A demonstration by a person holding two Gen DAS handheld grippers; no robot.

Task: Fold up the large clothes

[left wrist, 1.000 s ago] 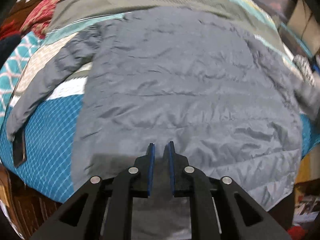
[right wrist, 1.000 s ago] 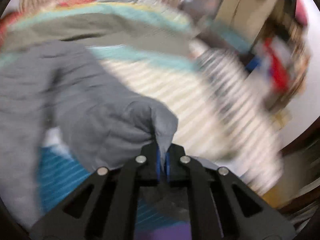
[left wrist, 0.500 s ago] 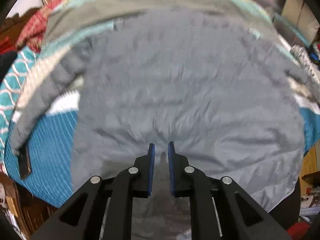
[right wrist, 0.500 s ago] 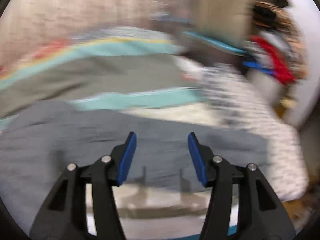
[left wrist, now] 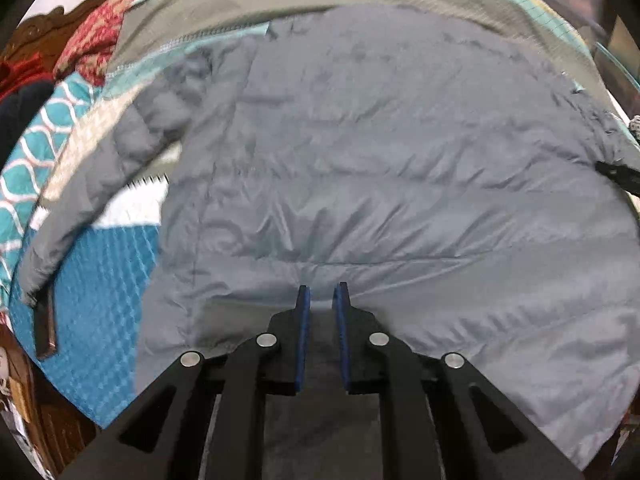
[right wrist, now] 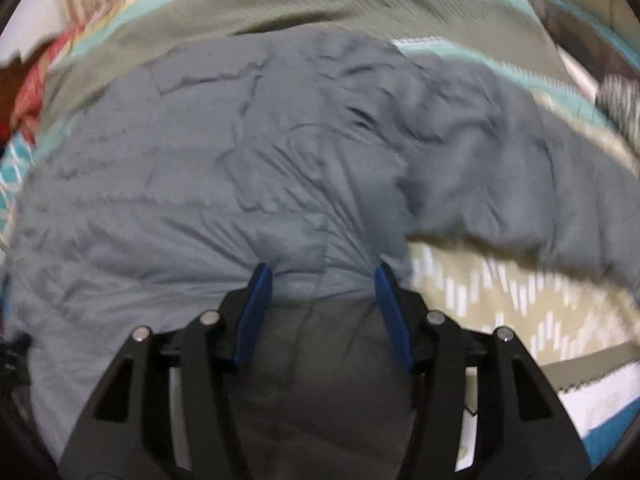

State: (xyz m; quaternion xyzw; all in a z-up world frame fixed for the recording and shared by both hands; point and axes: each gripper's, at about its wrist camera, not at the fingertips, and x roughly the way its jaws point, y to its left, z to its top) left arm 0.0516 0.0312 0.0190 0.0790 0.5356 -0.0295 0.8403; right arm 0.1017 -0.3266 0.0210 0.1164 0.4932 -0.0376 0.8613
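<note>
A large grey puffer jacket (left wrist: 380,168) lies spread flat, back up, on a bed. Its left sleeve (left wrist: 92,184) stretches out to the left, ending in a dark cuff. In the right wrist view the jacket (right wrist: 200,184) fills the middle and its right sleeve (right wrist: 540,184) runs out to the right. My left gripper (left wrist: 322,292) hovers over the lower middle of the jacket, jaws a narrow gap apart with nothing between them. My right gripper (right wrist: 322,276) is open wide, its pads pressed against the jacket's right side with fabric bunched between them.
The bed carries a striped and patterned bedspread (left wrist: 100,320) in teal, olive and white; it also shows in the right wrist view (right wrist: 500,304). A red patterned cloth (left wrist: 100,24) and a dark wooden headboard (left wrist: 44,28) lie at the far left.
My right gripper let go of the sleeve end, opened wide and moved left onto the jacket's side. The sleeve now lies out flat. My left gripper moved a little closer to the jacket.
</note>
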